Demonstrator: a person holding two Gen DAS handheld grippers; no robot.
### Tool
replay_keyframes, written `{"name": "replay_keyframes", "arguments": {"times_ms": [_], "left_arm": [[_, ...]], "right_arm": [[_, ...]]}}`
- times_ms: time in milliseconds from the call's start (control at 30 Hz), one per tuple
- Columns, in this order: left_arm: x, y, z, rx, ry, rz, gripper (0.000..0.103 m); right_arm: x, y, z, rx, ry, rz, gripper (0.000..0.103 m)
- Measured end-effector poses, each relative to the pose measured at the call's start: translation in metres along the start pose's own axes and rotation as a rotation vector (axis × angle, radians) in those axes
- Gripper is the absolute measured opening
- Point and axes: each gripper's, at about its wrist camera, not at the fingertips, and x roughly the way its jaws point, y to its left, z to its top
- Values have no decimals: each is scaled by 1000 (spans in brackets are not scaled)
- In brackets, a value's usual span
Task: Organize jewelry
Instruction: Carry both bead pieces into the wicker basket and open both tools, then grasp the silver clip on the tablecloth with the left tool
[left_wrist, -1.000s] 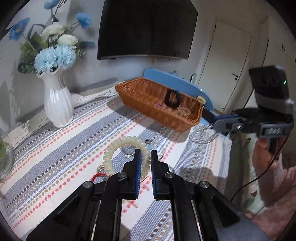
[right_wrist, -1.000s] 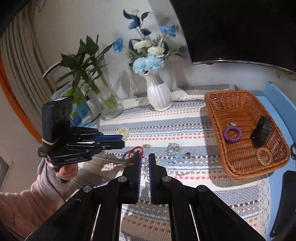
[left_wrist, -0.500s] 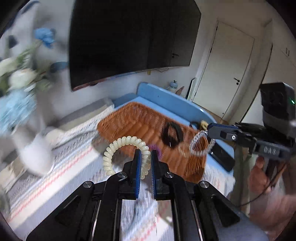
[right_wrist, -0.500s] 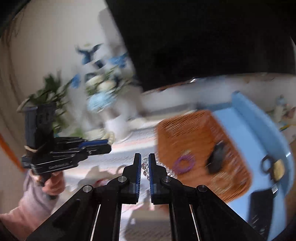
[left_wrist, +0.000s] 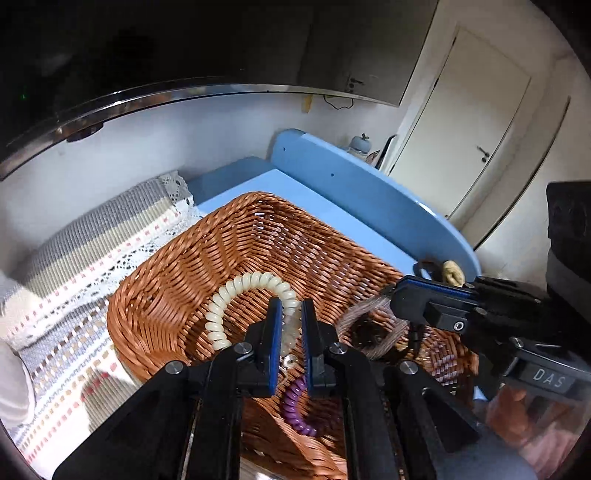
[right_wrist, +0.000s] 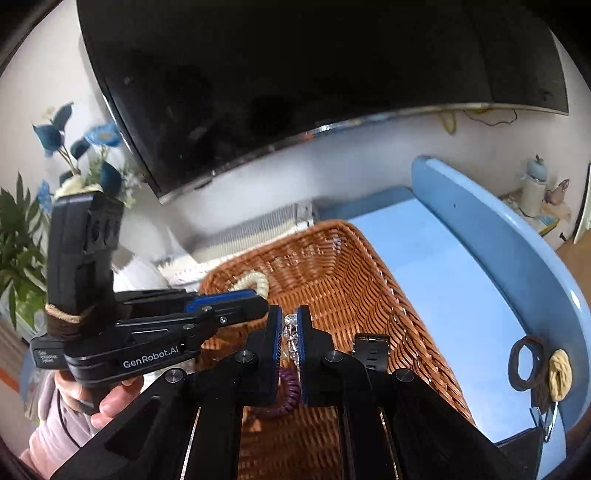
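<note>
My left gripper is shut on a cream spiral hair tie and holds it over the brown wicker basket. My right gripper is shut on a clear bead bracelet, also over the basket; in the left wrist view the bracelet hangs blurred from the right gripper. A purple spiral hair tie lies in the basket, as does a black item. The left gripper shows beside my right one with the cream tie.
The basket sits on a striped cloth on a blue table with a raised blue edge. A dark monitor hangs behind. Blue flowers stand at left. A black and a cream hair tie lie at the table's right edge.
Both grippers have lifted their pieces off the cloth and swung right, ending close together over the basket. The vase has left the left wrist view.
</note>
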Motion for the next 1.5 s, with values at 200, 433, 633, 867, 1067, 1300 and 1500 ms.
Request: {"name": "replay_keyframes", "arguments": {"times_ms": [200,433,633,867,1067,1300,1500], "left_arm": [[-23,5,-1,-44,-32,-14,37],[-111,-2,-41,-9,-111,47,37],[-198,0,-100,-22,-191,127,39],[-256,23,-195,-113,-260,196,39],[-237,81,-251,-274,-210,151,39],[-196,88,-274,-292,-101,117,38],[-183,76,-272,-245,-66,133,34]], "right_arm": [[-8,3,-2,-10,-23,9,27],[-60,39,-20,-88,-80,51,31],[-94,111,-54,-227,-107,121,38],[-73,173,-128,-322,-82,111,38],[-18,177,-169,-323,-14,89,38],[3,184,-170,-360,45,37,38],[7,183,-173,-363,66,51,38]]}}
